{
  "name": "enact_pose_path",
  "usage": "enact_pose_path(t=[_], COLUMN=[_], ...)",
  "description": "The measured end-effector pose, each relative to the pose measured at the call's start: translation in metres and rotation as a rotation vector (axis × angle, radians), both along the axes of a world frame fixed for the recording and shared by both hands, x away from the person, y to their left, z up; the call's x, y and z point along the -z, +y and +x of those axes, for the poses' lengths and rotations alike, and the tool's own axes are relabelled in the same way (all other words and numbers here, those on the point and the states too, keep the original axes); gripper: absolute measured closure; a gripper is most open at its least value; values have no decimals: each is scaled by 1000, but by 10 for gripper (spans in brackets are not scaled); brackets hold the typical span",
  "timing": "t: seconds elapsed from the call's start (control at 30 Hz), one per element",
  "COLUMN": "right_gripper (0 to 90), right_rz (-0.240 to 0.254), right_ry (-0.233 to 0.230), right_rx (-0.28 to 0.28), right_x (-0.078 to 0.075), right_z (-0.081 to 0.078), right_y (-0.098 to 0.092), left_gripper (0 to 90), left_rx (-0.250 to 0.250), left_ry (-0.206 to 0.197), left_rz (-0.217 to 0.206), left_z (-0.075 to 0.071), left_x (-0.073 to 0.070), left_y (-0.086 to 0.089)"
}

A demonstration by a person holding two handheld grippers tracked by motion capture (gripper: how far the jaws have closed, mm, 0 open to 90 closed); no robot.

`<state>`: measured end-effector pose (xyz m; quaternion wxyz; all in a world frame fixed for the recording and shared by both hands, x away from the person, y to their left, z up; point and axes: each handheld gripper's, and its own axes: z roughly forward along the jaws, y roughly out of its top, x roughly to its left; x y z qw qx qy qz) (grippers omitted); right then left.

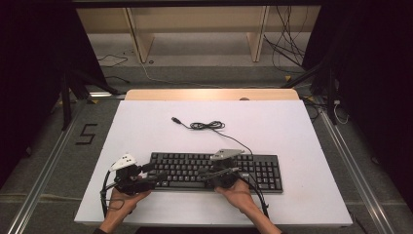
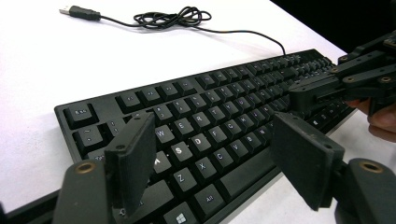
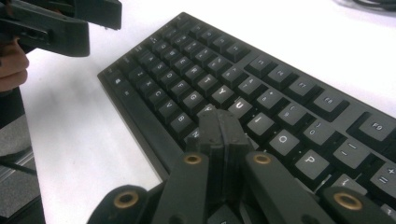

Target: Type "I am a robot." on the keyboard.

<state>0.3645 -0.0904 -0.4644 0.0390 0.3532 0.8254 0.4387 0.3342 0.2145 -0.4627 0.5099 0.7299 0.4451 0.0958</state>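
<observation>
High view, lower left: we see the left gripper [image 1: 155,176], black with a grey three-cornered plate on top, held in the person's left hand [image 1: 122,200] at the left end of the keyboard.
Left claw: in the left gripper view its jaws stand well apart, nothing between the pads, the letter keys showing through the gap.
Centre, the keyboard: a flat black plastic full-size keyboard [image 1: 253,165] lies across the lower middle of the white table top [image 1: 146,122], long side toward the person.
Its lead: a thin black cable [image 1: 207,126] runs from the back edge up to a loose coil at mid-frame and ends in a USB plug, unplugged, lying on the table.
Right of centre: the right gripper [image 1: 203,173], same build, sits in the right hand [image 1: 238,191] over the middle key rows.
Right claw: in the right gripper view its jaws are pressed flat together into a single tip, gripping nothing, poised just above the keys near the lower centre of the frame.
Step in hand: we judge this to be key pressing, the closed right tip serving as a finger; whether it touches a key we cannot tell.
Next move: we think it calls for a short straight push down onto one key, kept narrow so neighbours stay untouched, with the left gripper holding clear.
</observation>
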Motion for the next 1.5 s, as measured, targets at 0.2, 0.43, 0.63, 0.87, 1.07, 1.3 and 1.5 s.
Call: enact_pose_path(t=[0.2, 0.43, 0.63, 0.87, 1.07, 1.3, 1.5], right_gripper=[900, 900, 900, 900, 900, 900, 900], right_rz=[-15, -34, -40, -61, -73, -84, -90], right_ry=[11, 15, 15, 18, 19, 14, 18], right_rx=[-4, -2, -3, -18, -20, -23, -21], right_x=[3, 5, 6, 10, 13, 14, 17], right_z=[2, 3, 3, 2, 2, 2, 3], right_y=[3, 5, 6, 11, 14, 15, 15], left_gripper=[294, 284, 279, 278, 278, 278, 278], left_rx=[0, 1, 6, 8, 9, 11, 7], left_ry=[-3, -12, -23, -30, -37, -46, -51], left_rz=[-6, -14, -22, -28, -36, -37, -37], left_z=[-1, -3, -4, -5, -8, -12, -13], left_x=[-1, -2, -2, -3, -4, -4, -4], left_y=[0, 0, 0, 1, 1, 3, 5])
